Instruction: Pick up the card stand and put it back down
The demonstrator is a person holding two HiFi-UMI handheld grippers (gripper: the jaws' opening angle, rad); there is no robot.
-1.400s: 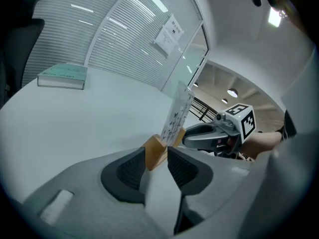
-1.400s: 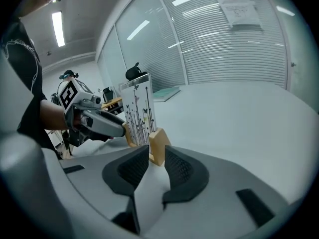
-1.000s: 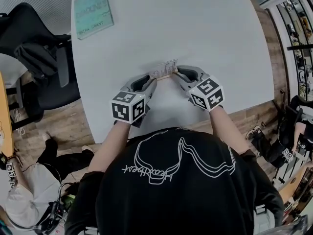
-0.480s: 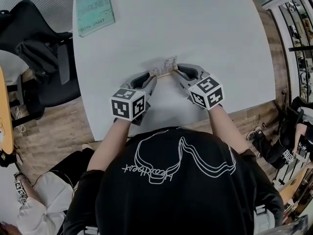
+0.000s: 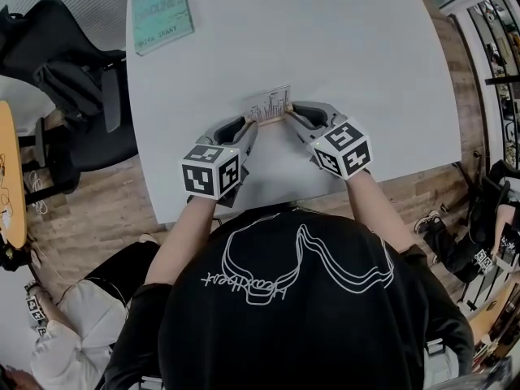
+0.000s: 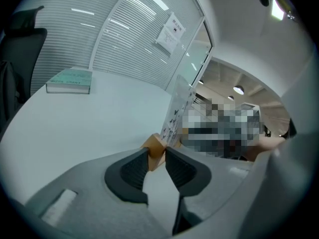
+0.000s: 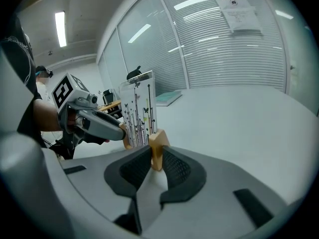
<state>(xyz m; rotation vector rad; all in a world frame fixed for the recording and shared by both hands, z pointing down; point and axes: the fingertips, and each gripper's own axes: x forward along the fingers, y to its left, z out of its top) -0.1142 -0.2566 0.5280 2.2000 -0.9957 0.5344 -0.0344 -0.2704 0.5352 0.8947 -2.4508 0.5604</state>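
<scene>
The card stand [image 5: 270, 106] is a printed card upright in a small wooden base, standing near the front of the white table [image 5: 366, 55]. My left gripper [image 5: 252, 125] is at its left end. In the left gripper view the wooden base [image 6: 155, 151] sits between the dark pads [image 6: 133, 167], which have just been closing and now touch it on both sides. My right gripper [image 5: 291, 112] is shut on the right end of the base [image 7: 157, 146]. The card [image 7: 138, 114] rises behind it, with my left gripper [image 7: 94, 123] beyond. Whether the base is off the table I cannot tell.
A teal book [image 5: 162, 13] lies at the table's far left. A black office chair [image 5: 73, 96] stands left of the table. A person sits on the wooden floor at lower left [image 5: 65, 323]. Another person's legs and shoes show at the right edge [image 5: 439, 234].
Both grippers stay at the ends of the card stand. The head view has shifted slightly, and the person on the floor at lower left has moved.
</scene>
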